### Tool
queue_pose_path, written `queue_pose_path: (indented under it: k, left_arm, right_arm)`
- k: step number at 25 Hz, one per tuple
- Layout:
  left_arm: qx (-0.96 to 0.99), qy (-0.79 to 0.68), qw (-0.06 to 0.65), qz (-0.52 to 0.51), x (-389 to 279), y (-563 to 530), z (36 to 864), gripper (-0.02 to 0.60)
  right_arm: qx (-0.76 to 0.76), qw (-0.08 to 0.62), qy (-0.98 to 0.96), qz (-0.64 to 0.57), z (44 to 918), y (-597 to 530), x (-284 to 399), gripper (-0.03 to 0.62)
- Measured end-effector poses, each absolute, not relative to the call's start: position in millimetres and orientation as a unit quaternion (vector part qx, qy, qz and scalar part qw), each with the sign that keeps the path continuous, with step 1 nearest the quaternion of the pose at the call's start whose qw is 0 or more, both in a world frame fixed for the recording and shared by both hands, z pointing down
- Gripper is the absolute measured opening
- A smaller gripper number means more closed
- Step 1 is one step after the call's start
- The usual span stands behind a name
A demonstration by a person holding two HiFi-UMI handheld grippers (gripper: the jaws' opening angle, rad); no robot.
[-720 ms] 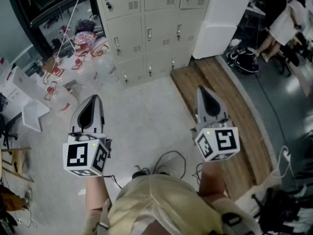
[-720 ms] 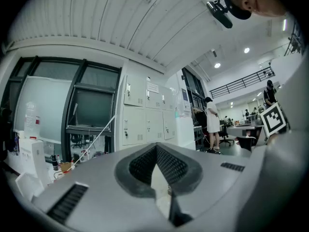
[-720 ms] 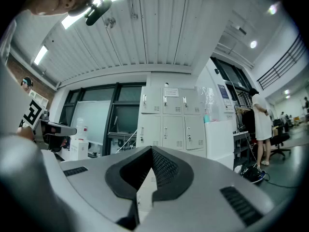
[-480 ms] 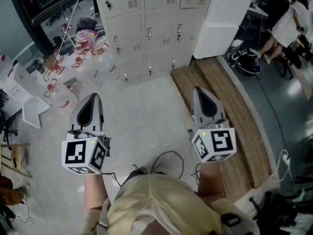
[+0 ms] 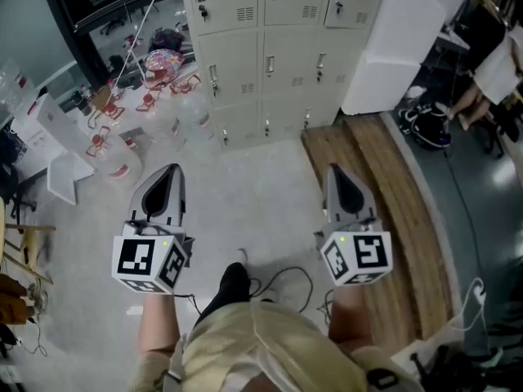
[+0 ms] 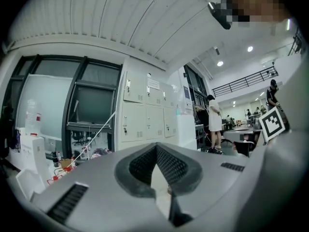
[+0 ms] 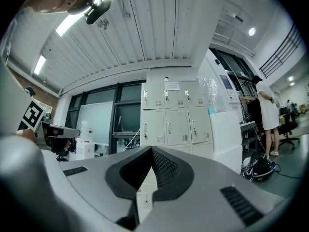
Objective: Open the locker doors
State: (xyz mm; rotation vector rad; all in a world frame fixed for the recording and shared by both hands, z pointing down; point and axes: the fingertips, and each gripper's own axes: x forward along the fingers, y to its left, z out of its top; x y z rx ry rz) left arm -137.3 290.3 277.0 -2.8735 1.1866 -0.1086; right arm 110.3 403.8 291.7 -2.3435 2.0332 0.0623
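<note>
Three columns of pale locker doors (image 5: 270,55) stand at the far side of the grey floor (image 5: 245,186), and every door I can see is shut flush. They are well apart from me, with a stretch of floor between. A white cabinet (image 5: 384,51) stands just beside them on the right, and a wooden strip (image 5: 368,170) runs from it back toward my right side. A clutter (image 5: 122,121) of bottles and small red frames lies to the left. Both tools point level at the lockers: left gripper (image 5: 166,176) and right gripper (image 5: 337,174), each with its jaws brought together and nothing between the pads. Step in hand, as I judge it, is the approach, with no door reached yet. Next move calls for walking in until one small latch handle (image 5: 269,64) is within reach. Then I part the jaws of one gripper, close the pads on the handle and pull out along the door's swing. Handles look slim, so I expect to need a square, careful line-up. Which side the hinges sit on I cannot tell from here.
</note>
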Motion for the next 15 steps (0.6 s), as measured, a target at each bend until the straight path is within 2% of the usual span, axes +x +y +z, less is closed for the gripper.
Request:
queue_pose_path:
  k: [15]
  left_arm:
    - [-0.933,0.357,0.031,-0.037,-104.9,148.9,272.7,0.003]
  right_arm:
    - [-0.711,0.031,0.701,0.043,262.6,256.0,95.3,0.005]
